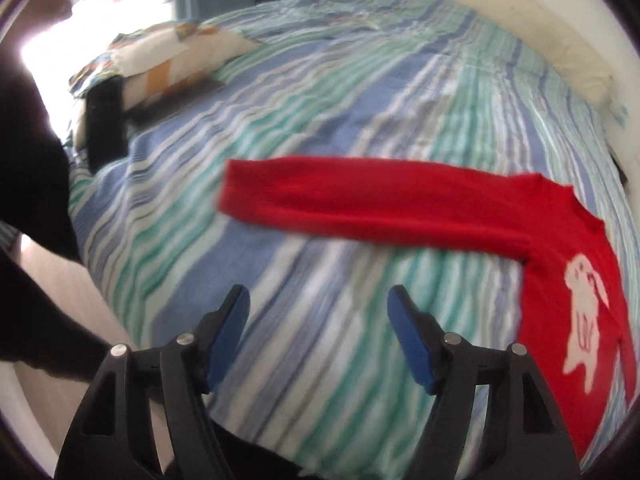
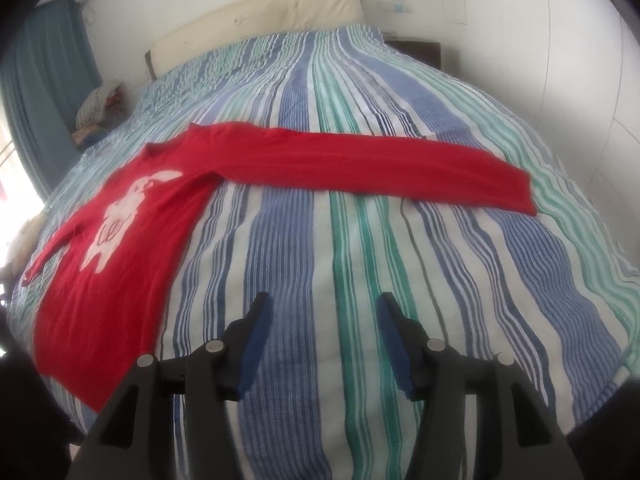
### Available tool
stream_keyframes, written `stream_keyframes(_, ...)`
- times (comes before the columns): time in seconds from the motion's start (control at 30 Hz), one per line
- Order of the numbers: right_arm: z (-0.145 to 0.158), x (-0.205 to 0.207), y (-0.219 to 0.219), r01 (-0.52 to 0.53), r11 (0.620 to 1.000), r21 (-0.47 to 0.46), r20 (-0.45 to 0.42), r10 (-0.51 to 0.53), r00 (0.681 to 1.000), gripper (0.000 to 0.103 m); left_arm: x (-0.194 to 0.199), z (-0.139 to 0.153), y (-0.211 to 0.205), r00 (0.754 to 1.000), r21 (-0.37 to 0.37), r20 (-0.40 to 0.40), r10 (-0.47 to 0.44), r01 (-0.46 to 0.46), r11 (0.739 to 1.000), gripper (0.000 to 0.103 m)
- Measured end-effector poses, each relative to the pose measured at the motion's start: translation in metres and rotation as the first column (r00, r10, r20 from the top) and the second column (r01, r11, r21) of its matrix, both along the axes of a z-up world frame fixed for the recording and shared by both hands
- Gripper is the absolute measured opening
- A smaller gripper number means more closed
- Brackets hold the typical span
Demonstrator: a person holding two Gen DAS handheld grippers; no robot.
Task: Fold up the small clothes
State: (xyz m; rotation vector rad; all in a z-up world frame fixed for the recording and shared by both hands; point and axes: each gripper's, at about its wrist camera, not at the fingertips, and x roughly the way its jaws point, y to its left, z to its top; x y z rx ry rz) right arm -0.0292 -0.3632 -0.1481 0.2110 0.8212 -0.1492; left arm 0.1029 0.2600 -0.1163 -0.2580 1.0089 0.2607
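Note:
A small red sweater (image 2: 132,248) with a white rabbit motif lies flat on the striped bedspread (image 2: 352,240). One long sleeve (image 2: 380,164) stretches out to the right in the right wrist view. In the left wrist view the sweater (image 1: 568,312) lies at the right and its other sleeve (image 1: 360,200) reaches left. My left gripper (image 1: 318,300) is open and empty above the bedspread (image 1: 320,120), short of the sleeve. My right gripper (image 2: 322,304) is open and empty, to the right of the sweater's body and short of the sleeve.
A patterned pillow (image 1: 172,60) and a dark object (image 1: 104,120) lie at the bed's far left. A cream headboard (image 2: 260,12) stands at the back, clothes (image 2: 100,108) beside it. A white wall (image 2: 580,80) is on the right. The bed's edge (image 1: 100,280) runs at the left.

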Motion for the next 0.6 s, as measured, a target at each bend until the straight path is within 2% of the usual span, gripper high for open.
stream_keyframes(0.03, 0.002, 0.000, 0.002, -0.006, 1.000, -0.012, -0.001, 0.006, 1.000, 0.054, -0.002, 0.002, -0.026, 0.997, -0.021, 0.009, -0.083, 0.083, 0.996, 0.080)
stream_keyframes(0.1, 0.006, 0.000, 0.012, -0.043, 0.998, -0.047, -0.003, 0.043, 0.999, 0.055, -0.015, 0.004, -0.084, 0.969, -0.040, 0.019, -0.245, 0.246, 0.969, 0.083)
stream_keyframes(0.17, 0.011, 0.001, 0.029, -0.113, 0.991, -0.075, -0.018, 0.112, 0.993, 0.058, -0.026, -0.001, -0.138, 0.925, -0.040, 0.015, -0.380, 0.380, 0.924, 0.083)
stream_keyframes(0.27, 0.014, 0.006, 0.061, -0.248, 0.968, -0.035, -0.072, 0.245, 0.967, 0.058, -0.040, -0.013, -0.206, 0.850, -0.022, 0.009, -0.526, 0.526, 0.850, 0.083)
stream_keyframes(0.37, 0.017, 0.013, 0.103, -0.381, 0.924, -0.011, -0.121, 0.377, 0.918, 0.058, -0.051, -0.031, -0.253, 0.799, 0.014, -0.028, -0.601, 0.601, 0.799, 0.083)
stream_keyframes(0.43, 0.015, 0.017, 0.132, -0.459, 0.888, -0.028, -0.151, 0.450, 0.880, 0.058, -0.060, -0.043, -0.267, 0.775, 0.013, -0.057, -0.629, 0.630, 0.776, 0.083)
stream_keyframes(0.53, 0.000, 0.018, 0.158, -0.517, 0.855, -0.037, -0.173, 0.504, 0.846, 0.058, -0.079, -0.060, -0.272, 0.754, 0.028, -0.126, -0.644, 0.652, 0.758, 0.083)
stream_keyframes(0.6, -0.017, 0.017, 0.164, -0.524, 0.851, -0.019, -0.222, 0.507, 0.833, 0.058, -0.093, -0.066, -0.267, 0.749, 0.037, -0.159, -0.643, 0.656, 0.754, 0.085)
